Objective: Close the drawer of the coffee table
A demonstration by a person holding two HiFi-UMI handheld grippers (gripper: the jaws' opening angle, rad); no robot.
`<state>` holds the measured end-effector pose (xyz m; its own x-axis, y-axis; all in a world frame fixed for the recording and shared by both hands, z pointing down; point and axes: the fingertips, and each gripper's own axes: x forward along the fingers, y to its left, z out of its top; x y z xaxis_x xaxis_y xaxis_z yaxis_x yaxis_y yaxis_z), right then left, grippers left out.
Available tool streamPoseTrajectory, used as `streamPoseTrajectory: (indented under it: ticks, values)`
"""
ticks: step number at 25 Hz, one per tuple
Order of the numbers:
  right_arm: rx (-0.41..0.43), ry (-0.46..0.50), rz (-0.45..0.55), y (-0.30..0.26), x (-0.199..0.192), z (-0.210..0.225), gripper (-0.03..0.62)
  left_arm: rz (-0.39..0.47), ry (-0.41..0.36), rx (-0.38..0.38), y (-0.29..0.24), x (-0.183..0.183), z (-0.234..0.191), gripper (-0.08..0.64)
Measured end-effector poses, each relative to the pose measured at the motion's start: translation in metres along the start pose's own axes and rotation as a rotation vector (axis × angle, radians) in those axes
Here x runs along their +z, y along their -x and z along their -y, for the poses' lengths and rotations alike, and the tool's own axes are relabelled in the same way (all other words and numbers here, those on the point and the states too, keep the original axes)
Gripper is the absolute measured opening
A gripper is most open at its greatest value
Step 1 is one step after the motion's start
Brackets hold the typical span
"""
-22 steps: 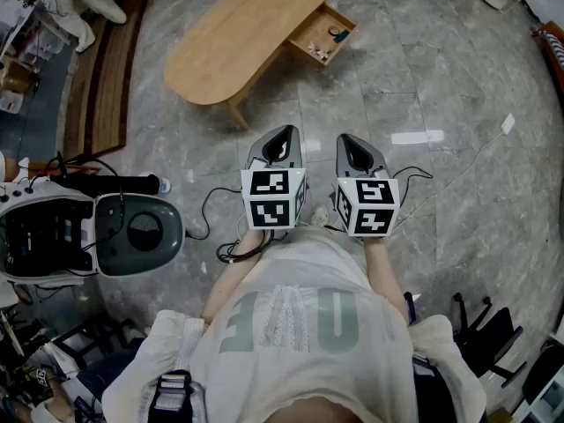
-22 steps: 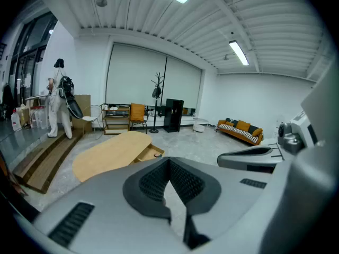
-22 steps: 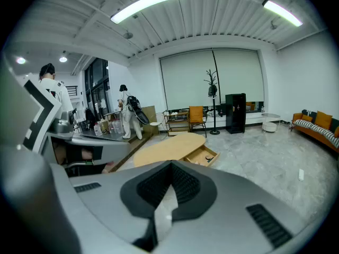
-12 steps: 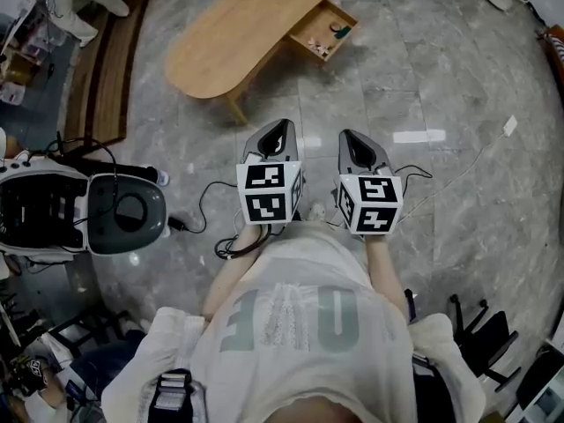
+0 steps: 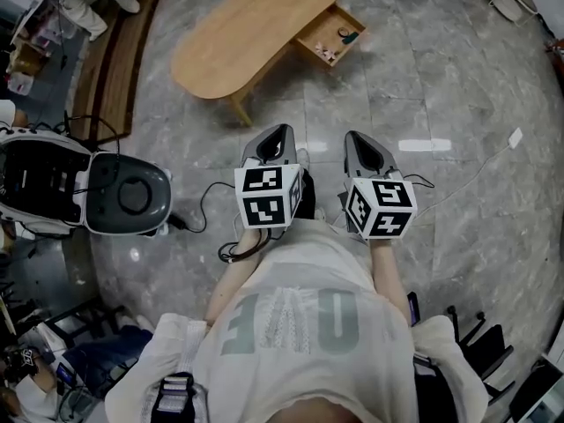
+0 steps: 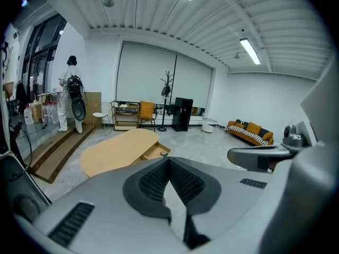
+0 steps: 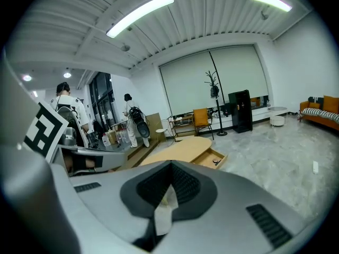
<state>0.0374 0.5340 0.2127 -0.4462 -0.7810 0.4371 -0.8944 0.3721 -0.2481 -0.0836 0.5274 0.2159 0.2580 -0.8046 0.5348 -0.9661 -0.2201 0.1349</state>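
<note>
— Grey stone floor [image 5: 441, 77] is all around, and on it stands the long wooden table [image 5: 251, 33]. Is its drawer shut?

— No. The drawer [image 5: 324, 32] sticks out of the table's side, pulled wide open. You can look right down into it.

— So none of the job is done?

— I think not. The whole push is left to do.

— Where are the claws?

— Both are well away from the table, close to the person's tummy, and they point toward the table. The left claw [image 5: 280, 135] is pressed together with nothing in it. The right claw [image 5: 357, 139] is pressed together too, and it is empty.

— Do they touch the drawer?

— No. A lot of bare floor lies between them and the table.

— What is in the drawer?

— A few little things [image 5: 349, 36]. They are too small for me to tell what they are.

— What has to come next, do you think?

— The person must walk up to the table, put a claw on the drawer's front and push it in until it sits flat with the table's side. A closed claw should be fine for pushing.
</note>
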Motion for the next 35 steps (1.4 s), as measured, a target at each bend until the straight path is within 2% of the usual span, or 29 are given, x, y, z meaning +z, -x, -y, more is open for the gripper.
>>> streamPoseTrajectory:
  ticks: [7, 9, 13, 18, 24, 29, 35]
  values:
    - [0.014, 0.039, -0.017, -0.035, -0.001, 0.018, 0.005, 0.061, -0.005, -0.011, -0.052, 0.019, -0.014, 0.008]
    - [-0.005, 0.052, -0.028, -0.056, 0.018, 0.032, 0.005, 0.06, -0.004, -0.027, -0.085, 0.042, -0.021, 0.008]
    - [-0.058, 0.059, -0.006, -0.11, 0.081, 0.068, 0.005, 0.068, 0.004, -0.072, -0.153, 0.11, -0.035, 0.008]
    - [-0.114, 0.049, 0.019, -0.181, 0.145, 0.099, 0.005, 0.064, -0.036, -0.134, -0.233, 0.173, -0.051, 0.008]
    - [-0.138, 0.011, 0.029, -0.294, 0.205, 0.127, 0.005, 0.087, -0.094, -0.181, -0.329, 0.245, -0.087, 0.008]
    - [-0.142, 0.003, 0.024, -0.36, 0.236, 0.141, 0.005, 0.084, -0.131, -0.216, -0.383, 0.281, -0.107, 0.008]
    - [-0.144, 0.011, -0.004, -0.394, 0.246, 0.156, 0.005, 0.078, -0.065, -0.225, -0.42, 0.298, -0.116, 0.008]
